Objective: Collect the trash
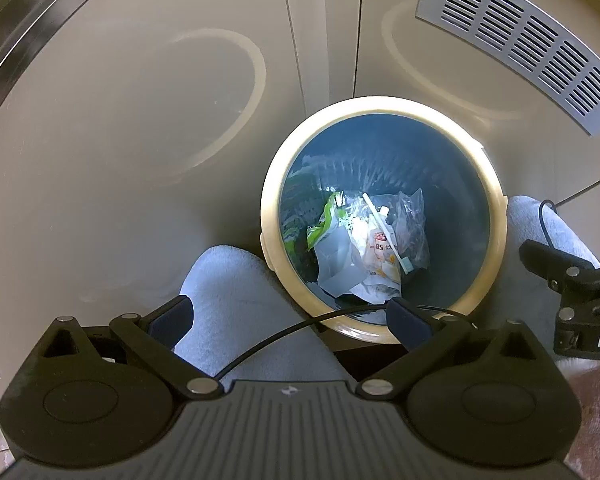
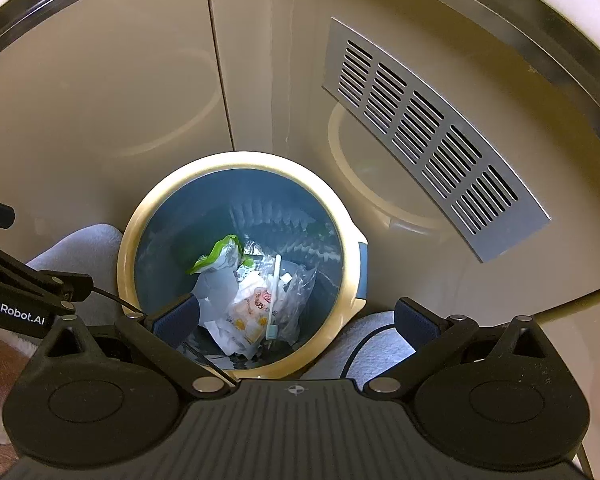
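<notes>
Both tools hang spread apart and empty above the bin: the left tool [image 1: 290, 316] and the right tool [image 2: 296, 320] each grasp nothing. Trash [image 1: 360, 248] lies at the bottom of the bin [image 1: 496, 216], which stands on the floor between the person's knees [image 1: 236, 280]. From the left tool the trash sits ahead toward 1 o'clock; from the right tool it sits toward 11 o'clock, so neither is clearly nearer. In the pile, a white stick [image 2: 273, 292] runs with its long axis from 12 to 6 o'clock in the right view, over a printed wrapper [image 2: 248, 312], with a green packet [image 2: 216, 256] at 10 o'clock and clear plastic [image 2: 300, 284] at 2 o'clock. A blue liner [image 2: 172, 240] covers the inner wall. Beyond the bin, a vent grille [image 2: 428, 136] sits in the cabinet door at 2 o'clock. Judging by this, the next move likely concerns the liner's edge, not the loose items.
</notes>
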Demonstrator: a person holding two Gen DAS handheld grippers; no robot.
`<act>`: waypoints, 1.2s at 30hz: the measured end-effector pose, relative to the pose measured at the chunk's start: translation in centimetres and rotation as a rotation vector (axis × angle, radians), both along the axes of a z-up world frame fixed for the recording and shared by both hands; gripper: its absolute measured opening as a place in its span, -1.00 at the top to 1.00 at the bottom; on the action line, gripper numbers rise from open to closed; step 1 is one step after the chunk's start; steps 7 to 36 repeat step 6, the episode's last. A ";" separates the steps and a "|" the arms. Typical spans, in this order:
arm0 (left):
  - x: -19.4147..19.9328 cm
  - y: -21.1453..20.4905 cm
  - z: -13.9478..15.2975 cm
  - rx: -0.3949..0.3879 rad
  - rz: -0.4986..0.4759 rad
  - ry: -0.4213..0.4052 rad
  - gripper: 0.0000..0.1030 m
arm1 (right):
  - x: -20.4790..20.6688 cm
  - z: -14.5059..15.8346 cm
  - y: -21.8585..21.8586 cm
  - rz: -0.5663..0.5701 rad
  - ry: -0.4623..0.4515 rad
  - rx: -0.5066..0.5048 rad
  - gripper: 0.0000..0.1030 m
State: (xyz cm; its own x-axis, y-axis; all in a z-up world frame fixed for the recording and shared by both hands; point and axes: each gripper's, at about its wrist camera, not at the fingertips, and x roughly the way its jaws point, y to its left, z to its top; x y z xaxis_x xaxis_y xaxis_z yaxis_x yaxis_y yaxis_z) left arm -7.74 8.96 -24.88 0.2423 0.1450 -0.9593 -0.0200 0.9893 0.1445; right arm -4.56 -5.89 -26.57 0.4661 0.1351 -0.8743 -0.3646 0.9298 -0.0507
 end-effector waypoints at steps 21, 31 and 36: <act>0.0 0.1 0.2 0.007 -0.002 -0.004 -0.99 | 0.0 0.0 0.0 -0.002 -0.001 0.000 -1.00; 0.0 0.1 0.2 0.007 -0.002 -0.004 -0.99 | 0.0 0.0 0.0 -0.002 -0.001 0.000 -1.00; 0.0 0.1 0.2 0.007 -0.002 -0.004 -0.99 | 0.0 0.0 0.0 -0.002 -0.001 0.000 -1.00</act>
